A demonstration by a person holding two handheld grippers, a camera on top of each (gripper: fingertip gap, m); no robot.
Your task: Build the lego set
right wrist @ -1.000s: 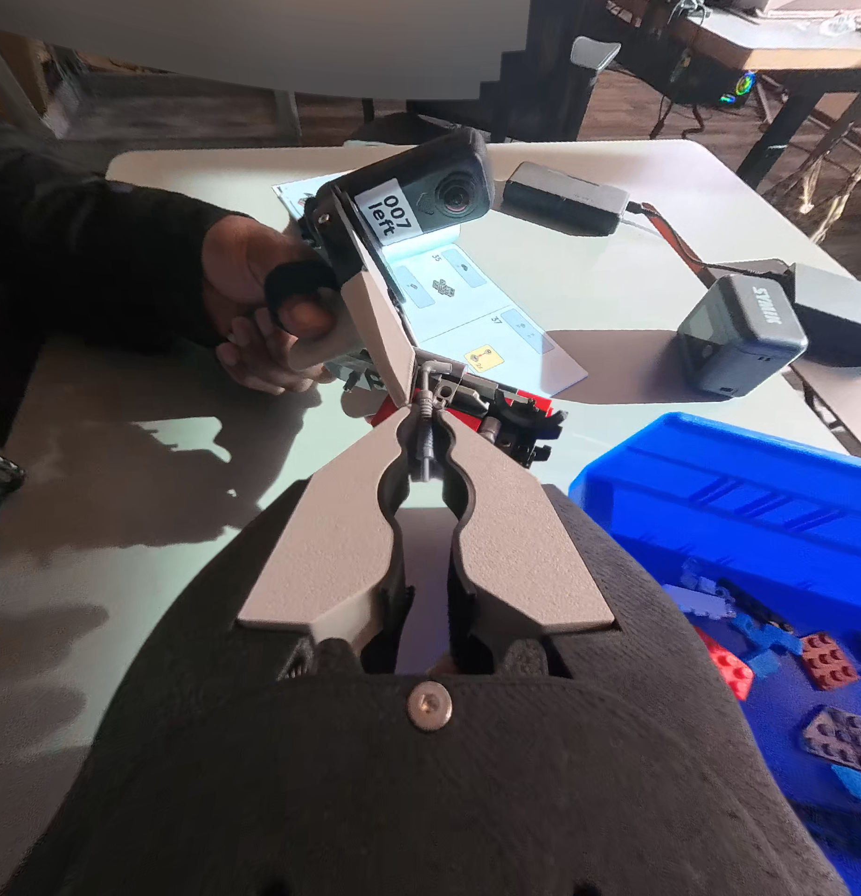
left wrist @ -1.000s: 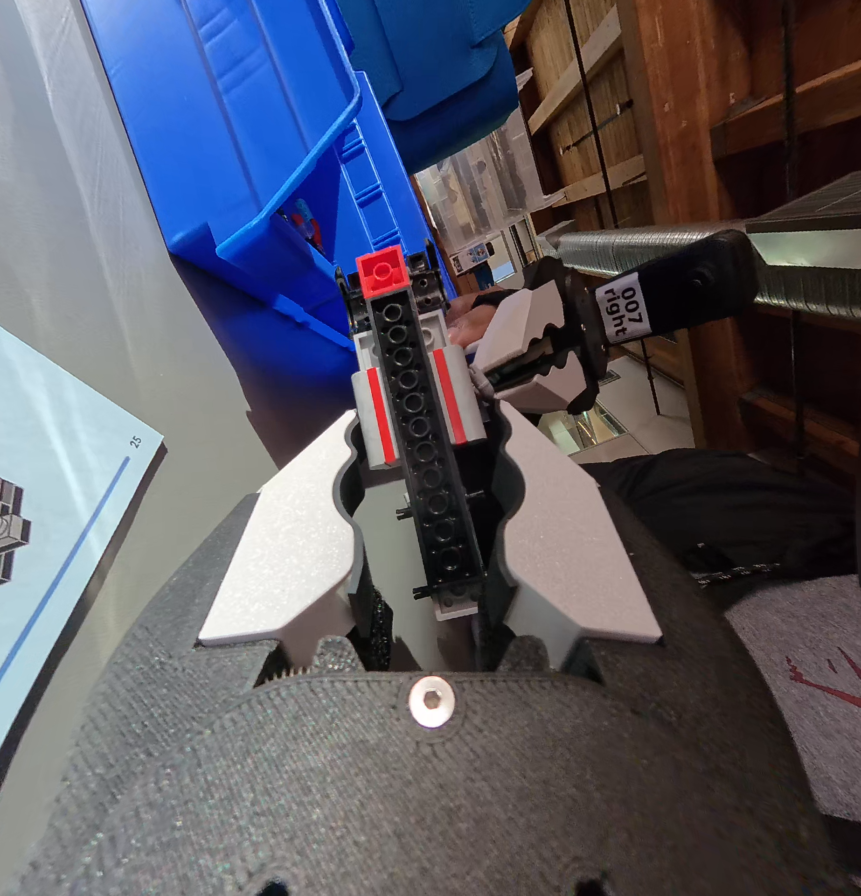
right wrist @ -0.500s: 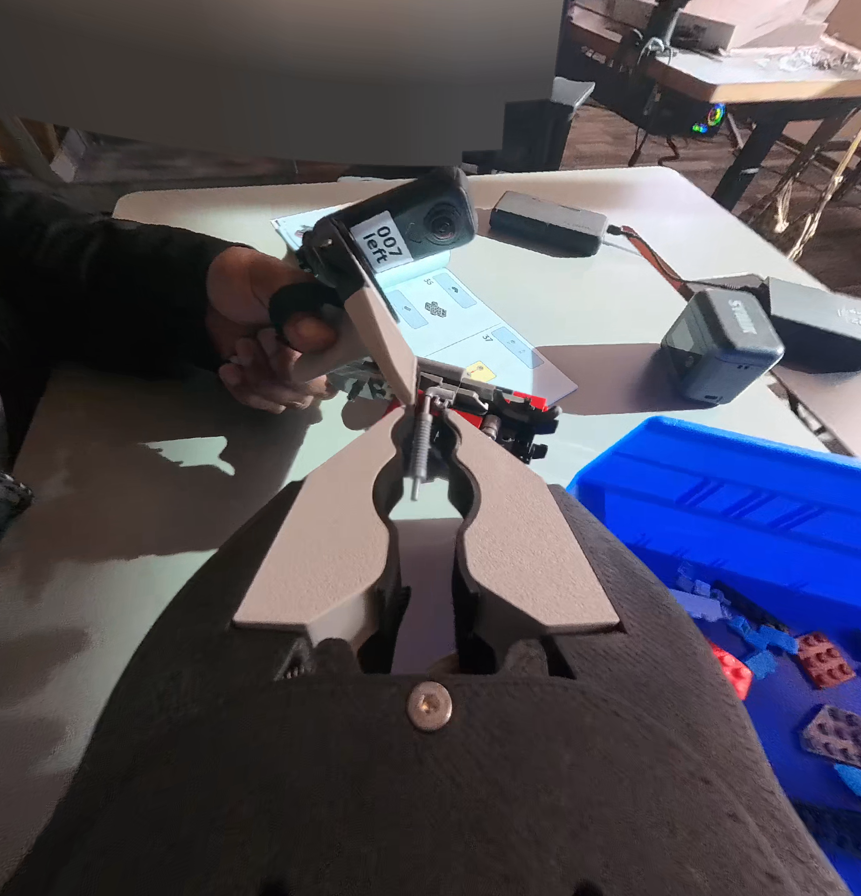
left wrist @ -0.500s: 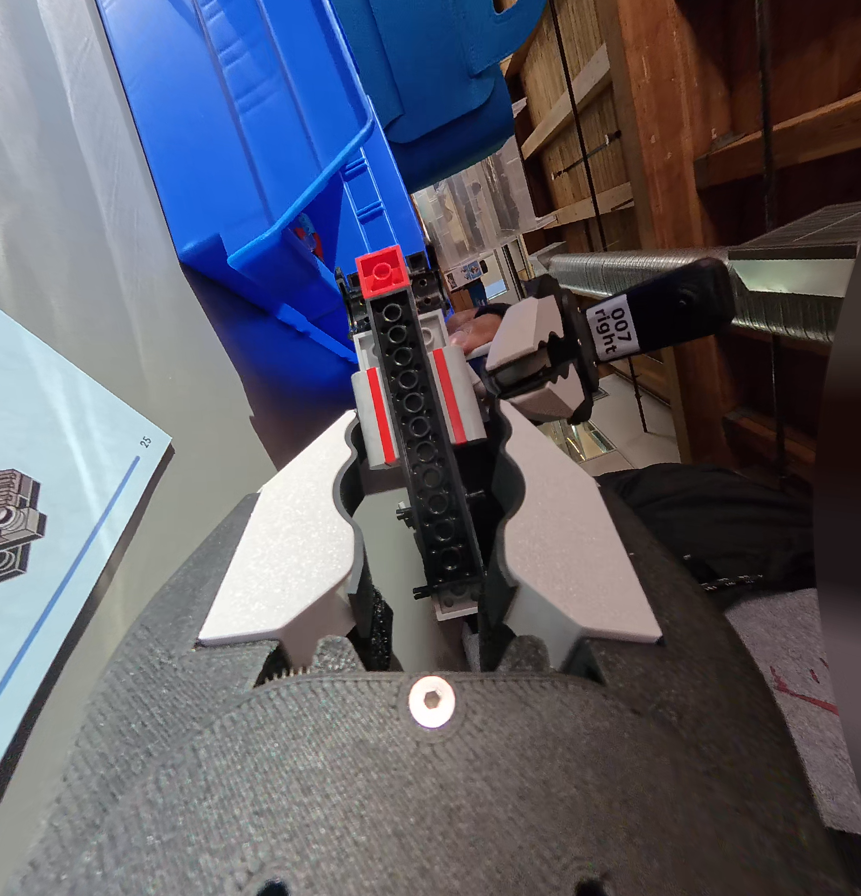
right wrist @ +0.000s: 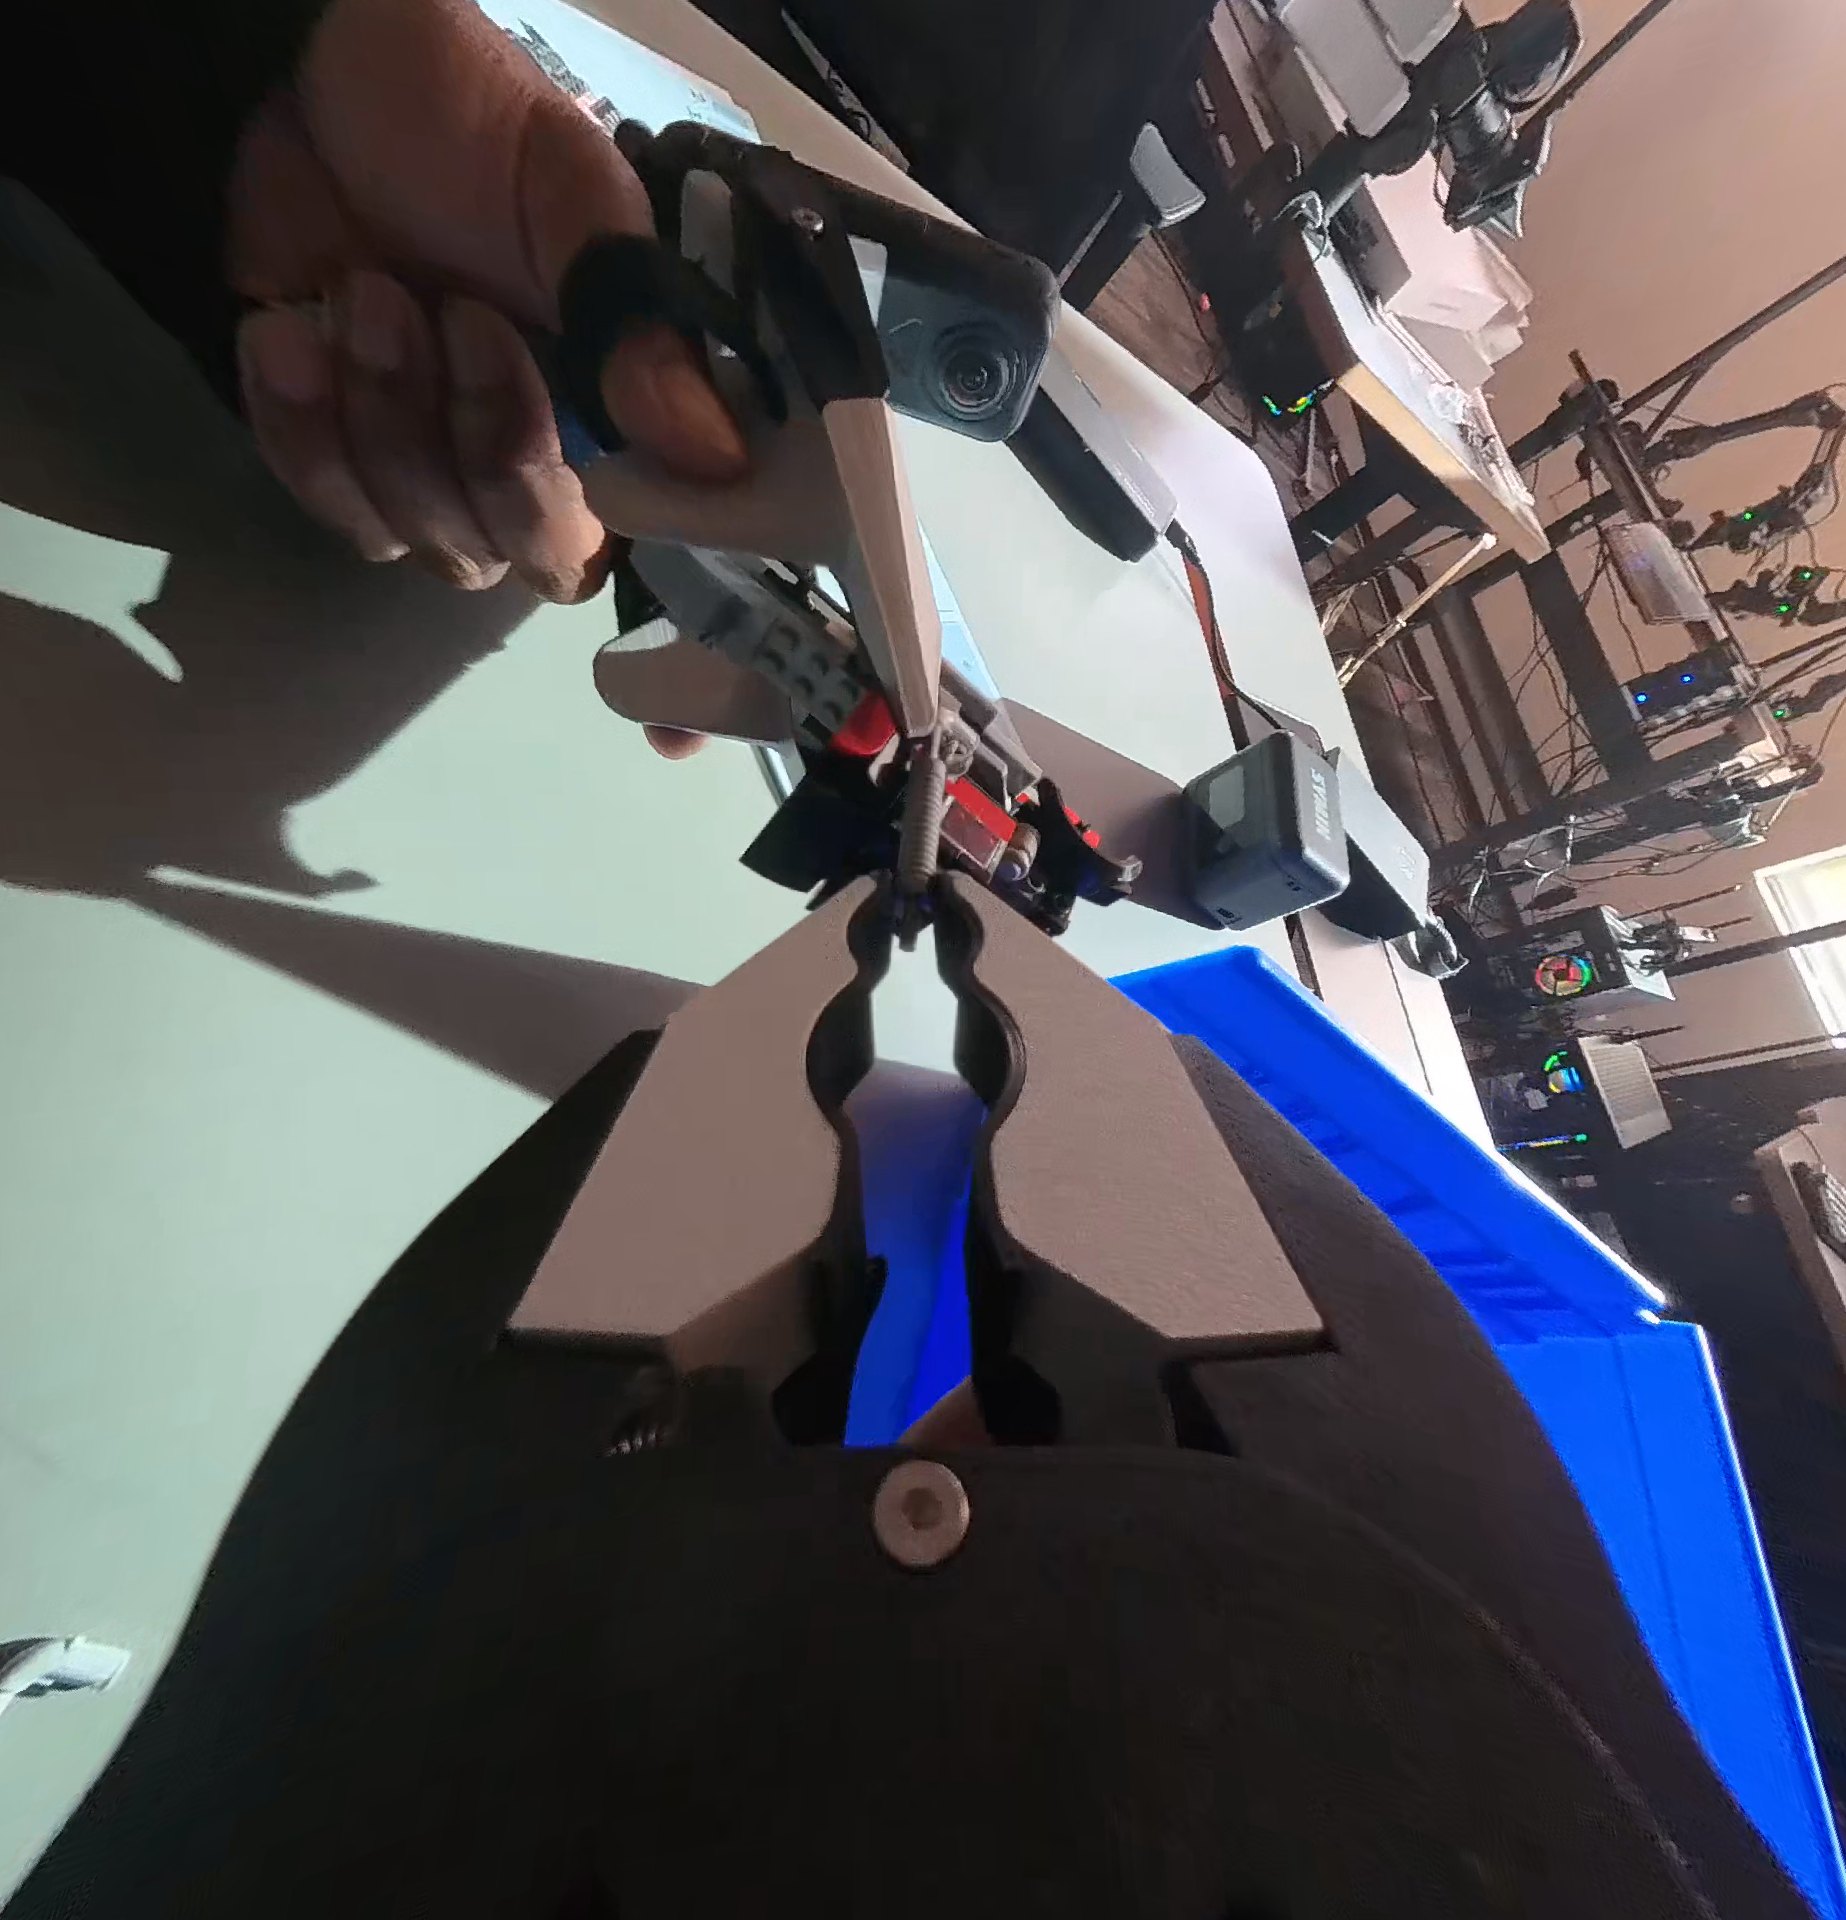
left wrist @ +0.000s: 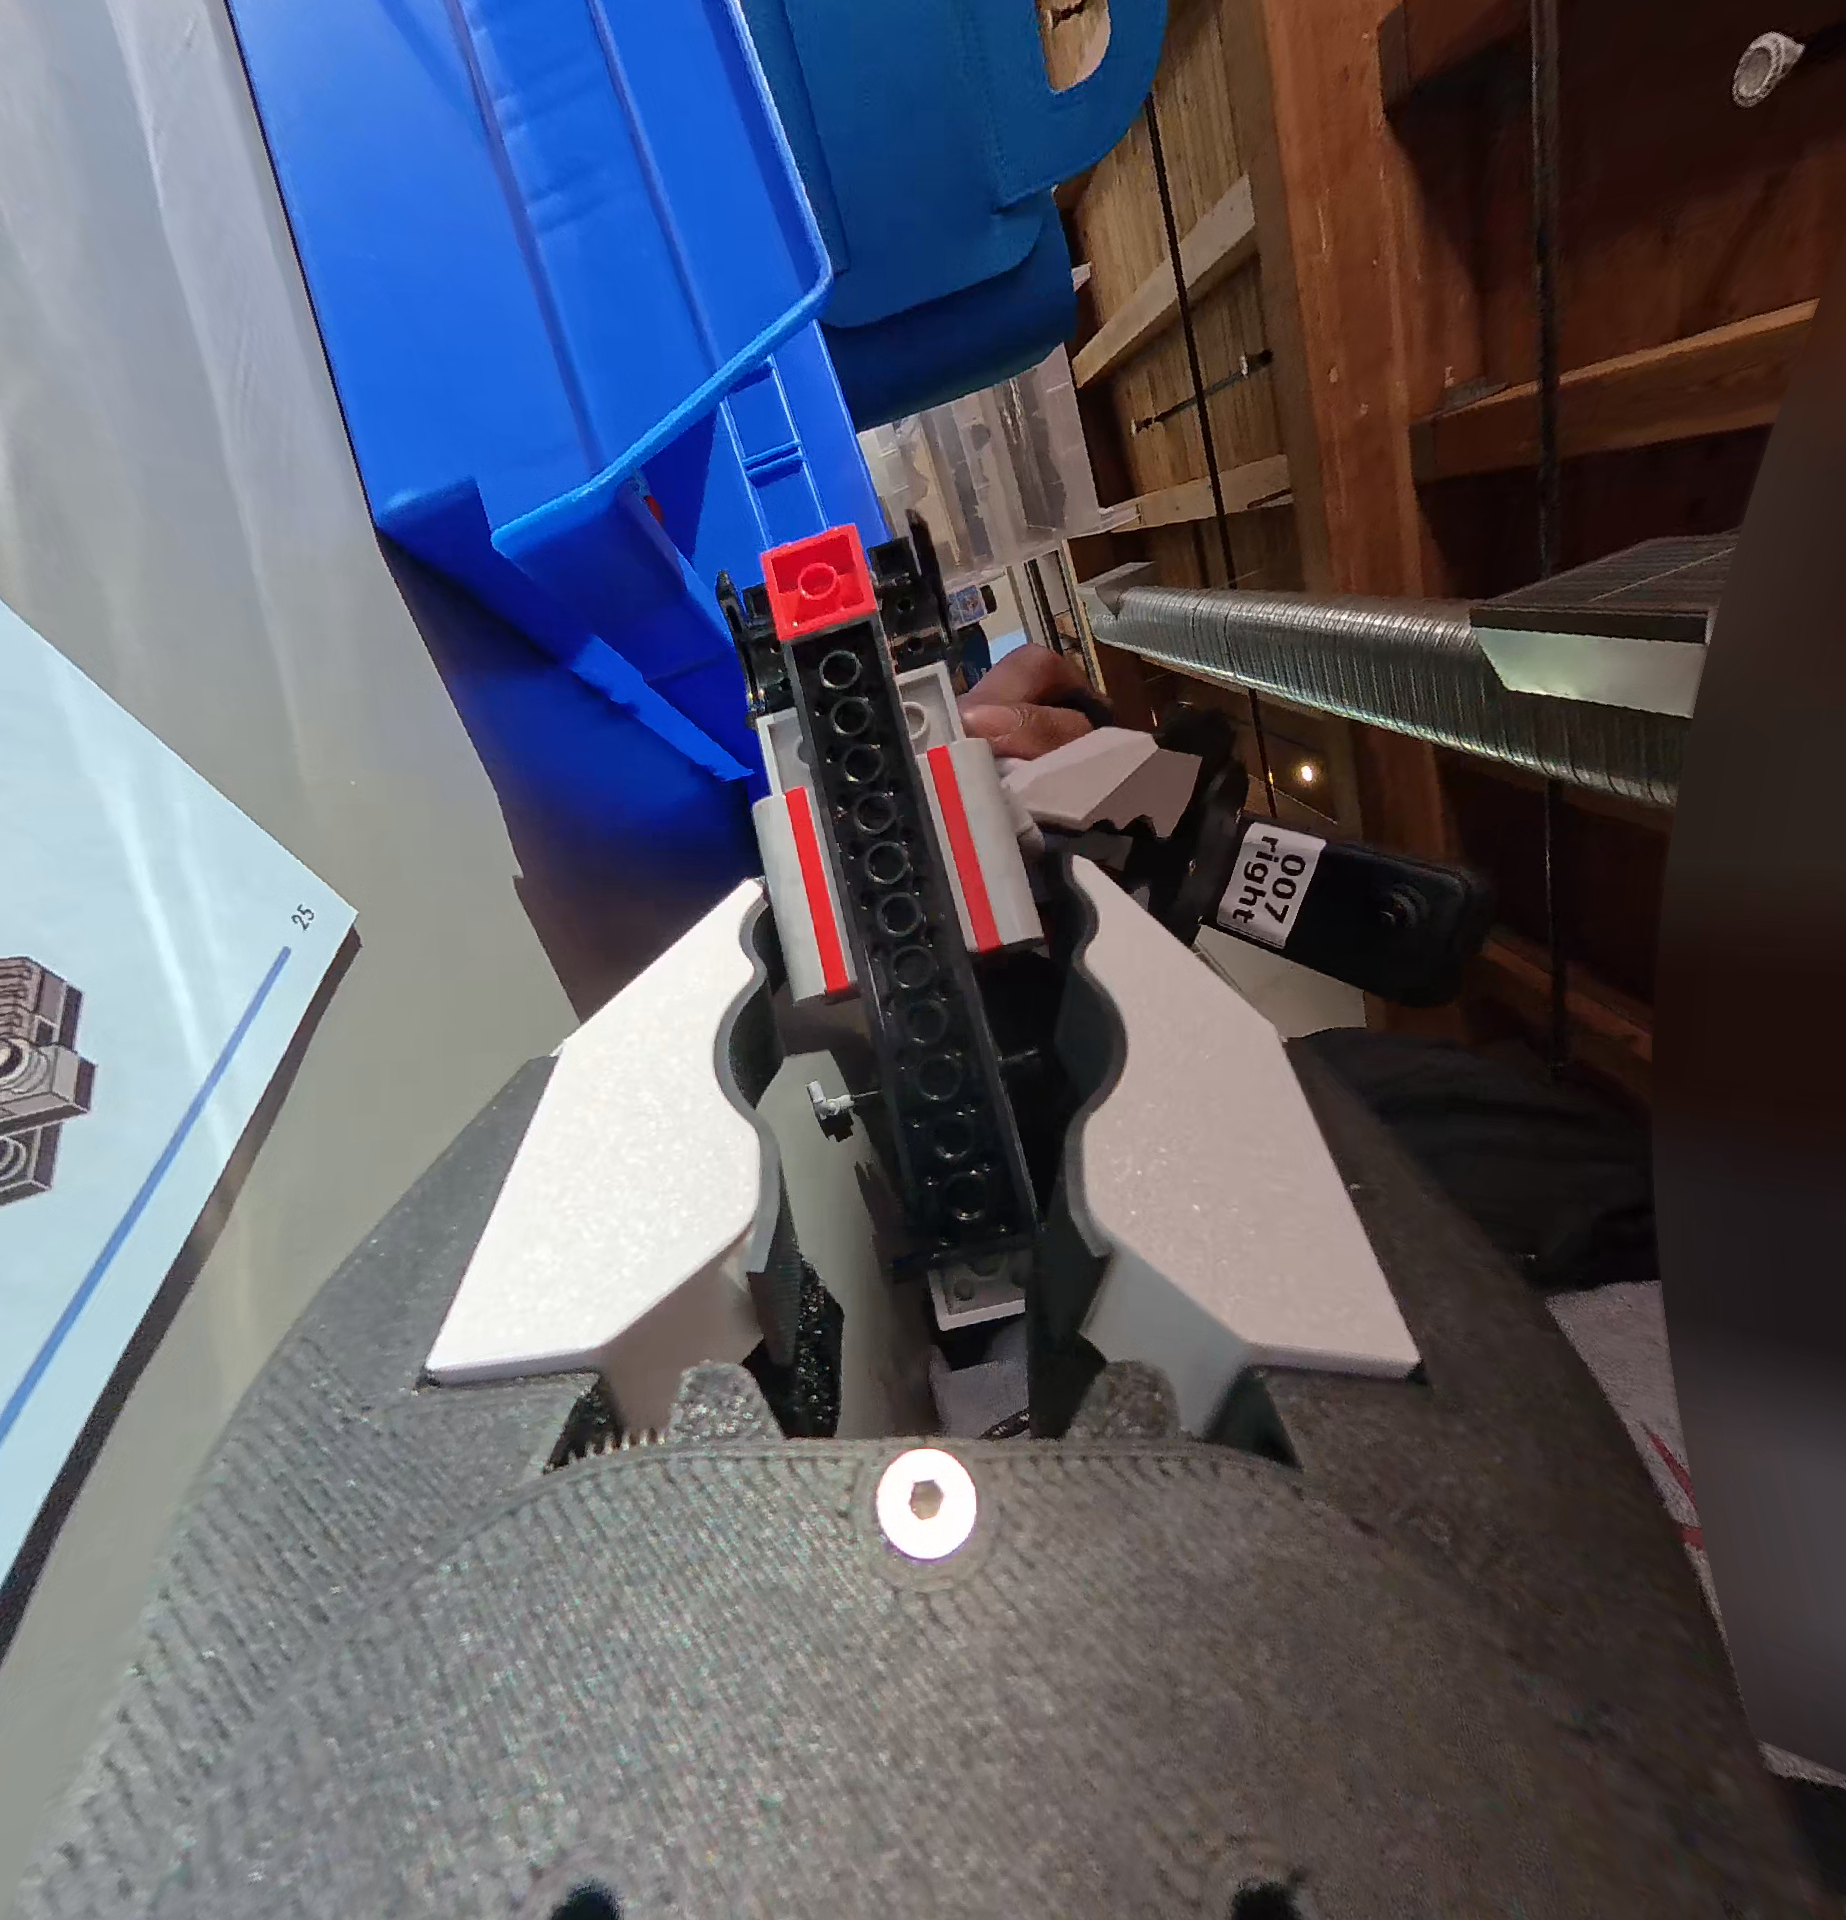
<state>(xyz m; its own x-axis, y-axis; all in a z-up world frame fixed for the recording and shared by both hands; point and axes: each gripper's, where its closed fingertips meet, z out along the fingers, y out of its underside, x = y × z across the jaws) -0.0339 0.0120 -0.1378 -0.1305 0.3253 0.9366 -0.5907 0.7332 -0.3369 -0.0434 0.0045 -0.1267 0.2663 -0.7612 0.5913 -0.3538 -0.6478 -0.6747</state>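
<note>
Right wrist view has rolled; right claw still pinches the spring against the model.

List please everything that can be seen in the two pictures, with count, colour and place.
lego model: one, black beam with grey-and-red sides and red end piece, held between left gripper's fingers
spring piece: one, grey metal, between model and right gripper's tips
blue bin: one, on table, right of right gripper
instruction booklet: one, light blue, on table
small camera: one, dark grey, on table behind model
table: one, pale grey
left gripper: grey fingers, shut on model
right gripper: grey fingers, shut on spring
hand: one, holding left gripper's handle
</note>
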